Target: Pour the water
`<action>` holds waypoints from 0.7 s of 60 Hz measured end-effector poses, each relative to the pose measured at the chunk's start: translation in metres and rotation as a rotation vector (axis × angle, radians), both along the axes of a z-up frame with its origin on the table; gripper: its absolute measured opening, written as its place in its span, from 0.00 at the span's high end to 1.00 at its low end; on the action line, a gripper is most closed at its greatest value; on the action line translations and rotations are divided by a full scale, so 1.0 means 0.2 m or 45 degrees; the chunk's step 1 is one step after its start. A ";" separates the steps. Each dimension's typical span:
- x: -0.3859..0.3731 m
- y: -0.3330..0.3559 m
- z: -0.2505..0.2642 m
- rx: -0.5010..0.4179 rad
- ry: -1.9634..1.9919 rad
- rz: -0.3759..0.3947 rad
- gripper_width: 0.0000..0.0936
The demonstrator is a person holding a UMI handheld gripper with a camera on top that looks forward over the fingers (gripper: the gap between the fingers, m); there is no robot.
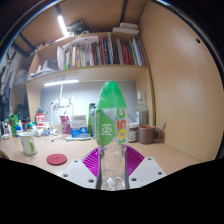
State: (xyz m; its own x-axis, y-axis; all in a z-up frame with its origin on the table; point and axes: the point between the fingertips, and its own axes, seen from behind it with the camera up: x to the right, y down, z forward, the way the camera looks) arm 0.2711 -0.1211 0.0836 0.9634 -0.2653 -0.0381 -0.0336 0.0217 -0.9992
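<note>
The gripper (112,172) is clamped on a clear plastic bottle (111,135), its purple pads (93,162) pressing both sides — the bottle stands upright between the fingers, its green and white label too blurred to read. Beyond, on the desk (60,172), sit a red lid (57,159), a white cup (28,144) and a brown mug (149,134). Farther back — a shelf of books (100,51), titles unreadable.

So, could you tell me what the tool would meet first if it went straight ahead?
The tool already has the green-labelled bottle between its fingers; beyond it, depth is unclear.
</note>
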 end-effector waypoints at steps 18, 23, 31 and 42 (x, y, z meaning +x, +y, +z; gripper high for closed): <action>-0.39 0.16 0.39 -0.005 -0.426 0.148 0.67; -0.57 0.31 0.57 -0.026 -0.800 0.183 0.67; -0.85 0.55 0.63 -0.122 -1.537 0.176 0.67; -1.06 0.77 0.64 -0.185 -2.429 0.087 0.67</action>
